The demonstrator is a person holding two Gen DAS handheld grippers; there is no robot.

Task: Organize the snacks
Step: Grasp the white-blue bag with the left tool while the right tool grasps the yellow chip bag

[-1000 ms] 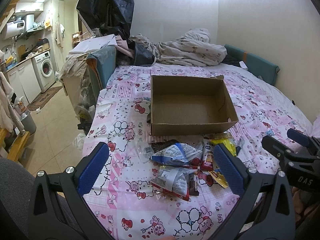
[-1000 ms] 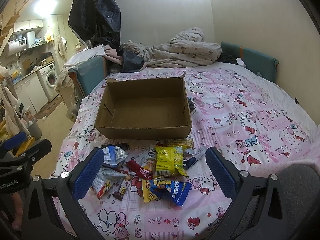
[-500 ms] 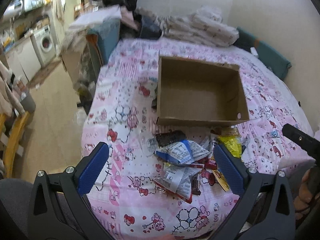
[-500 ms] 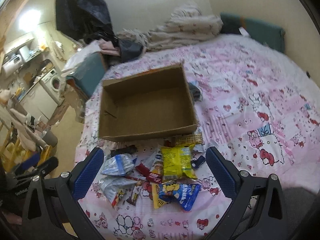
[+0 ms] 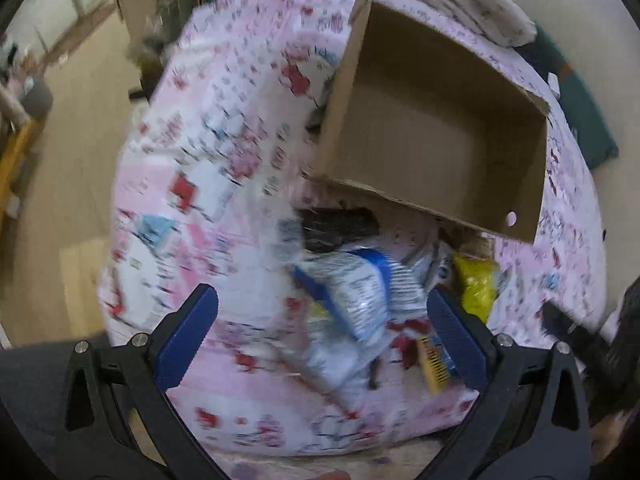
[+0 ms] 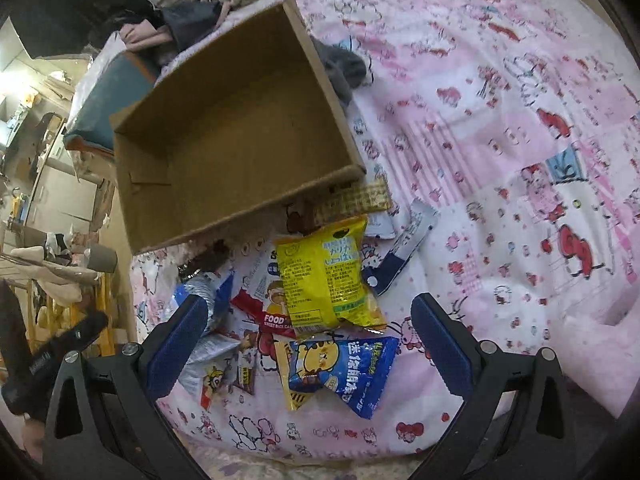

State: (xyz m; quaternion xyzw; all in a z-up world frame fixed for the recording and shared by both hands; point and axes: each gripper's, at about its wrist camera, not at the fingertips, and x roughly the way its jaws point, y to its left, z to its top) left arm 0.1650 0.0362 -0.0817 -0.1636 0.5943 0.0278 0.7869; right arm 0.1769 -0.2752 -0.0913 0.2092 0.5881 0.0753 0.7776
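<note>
The left gripper point(image 5: 322, 326) is spread wide, its blue pads well apart, holding nothing. It hangs over the near edge of the bed point(image 5: 192, 184), above a blue-and-white packet point(image 5: 356, 296) that lies between the pads in a blurred view. The right gripper point(image 6: 308, 340) is likewise wide open and empty, hovering over a yellow packet point(image 6: 324, 276) and a blue packet point(image 6: 344, 372); whether the pads touch any wrapper cannot be told. The snacks lie in a loose heap on the pink bedsheet, just beside the near wall of an open cardboard box point(image 6: 224, 128), whose inside is bare. A grey cloth point(image 6: 344, 68) lies against the box's right wall.
</note>
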